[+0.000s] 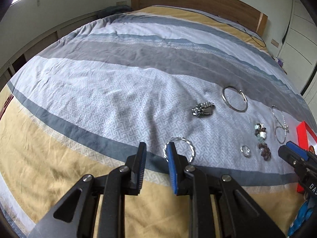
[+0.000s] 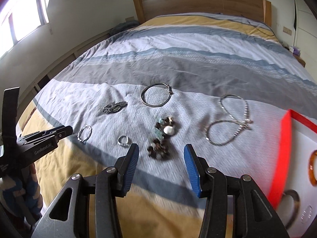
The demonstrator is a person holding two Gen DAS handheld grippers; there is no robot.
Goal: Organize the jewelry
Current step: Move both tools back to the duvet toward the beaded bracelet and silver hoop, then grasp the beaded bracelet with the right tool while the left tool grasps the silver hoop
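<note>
Several pieces of jewelry lie on the striped bed cover: a metal watch [image 1: 203,109] [image 2: 115,107], a large silver bangle [image 1: 224,99] [image 2: 141,97], a silver chain necklace [image 1: 284,121] [image 2: 245,109], a bead bracelet [image 1: 262,140] [image 2: 164,136], a small ring [image 1: 245,150] [image 2: 123,140] and a twisted silver bangle [image 1: 186,140] [image 2: 85,132]. My left gripper [image 1: 156,146] [image 2: 65,130] hovers just short of the twisted bangle, open by a narrow gap and holding nothing. My right gripper [image 2: 160,147] [image 1: 291,148] is open and empty just short of the bead bracelet.
A red box [image 1: 301,136] [image 2: 283,158] with a white inside sits at the right, holding an amber bangle [image 2: 313,168] and a darker ring-shaped piece [image 2: 291,202]. The bed [image 1: 99,91] stretches back to a wooden headboard [image 2: 198,2]. A blue patterned sleeve shows at the left of the right wrist view.
</note>
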